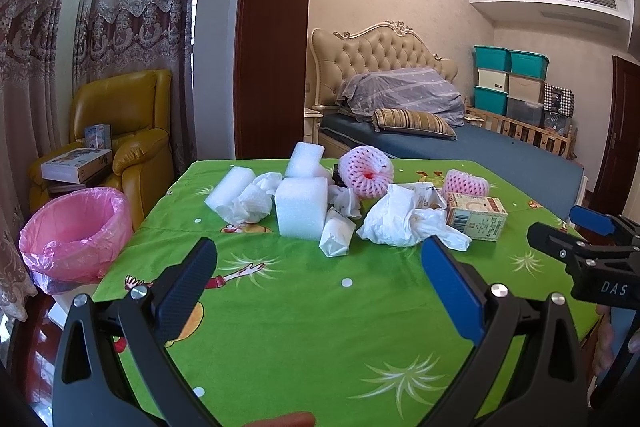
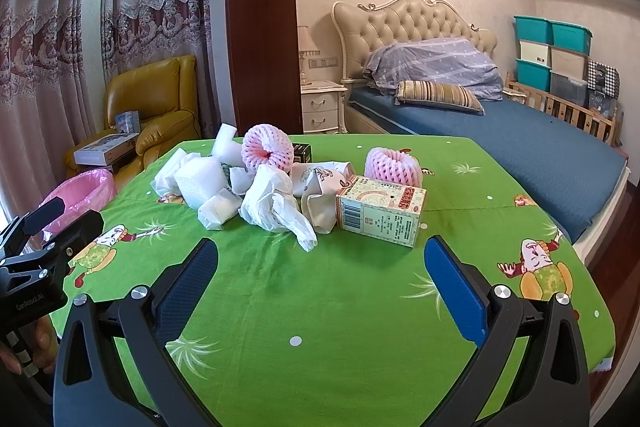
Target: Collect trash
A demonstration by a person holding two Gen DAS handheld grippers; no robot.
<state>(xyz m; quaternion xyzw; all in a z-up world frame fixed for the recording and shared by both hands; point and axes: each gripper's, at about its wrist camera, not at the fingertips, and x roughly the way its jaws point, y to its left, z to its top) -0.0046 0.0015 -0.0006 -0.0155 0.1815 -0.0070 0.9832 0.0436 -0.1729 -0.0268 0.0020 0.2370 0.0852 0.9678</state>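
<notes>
A pile of trash lies on the green tablecloth [image 1: 304, 315]: white foam blocks [image 1: 302, 207], crumpled white paper and plastic [image 1: 396, 219], two pink foam fruit nets [image 1: 366, 175], and a small carton [image 1: 476, 217]. In the right wrist view the carton [image 2: 380, 211] and white plastic [image 2: 276, 207] lie nearest. My left gripper [image 1: 320, 259] is open and empty, short of the pile. My right gripper [image 2: 320, 259] is open and empty, in front of the carton. It also shows at the right edge of the left wrist view [image 1: 568, 231].
A bin lined with a pink bag [image 1: 76, 231] stands off the table's left edge. A yellow armchair [image 1: 128, 131] with boxes sits behind it. A bed [image 1: 460, 143] lies beyond the table. Stacked storage boxes [image 1: 508, 79] stand far right.
</notes>
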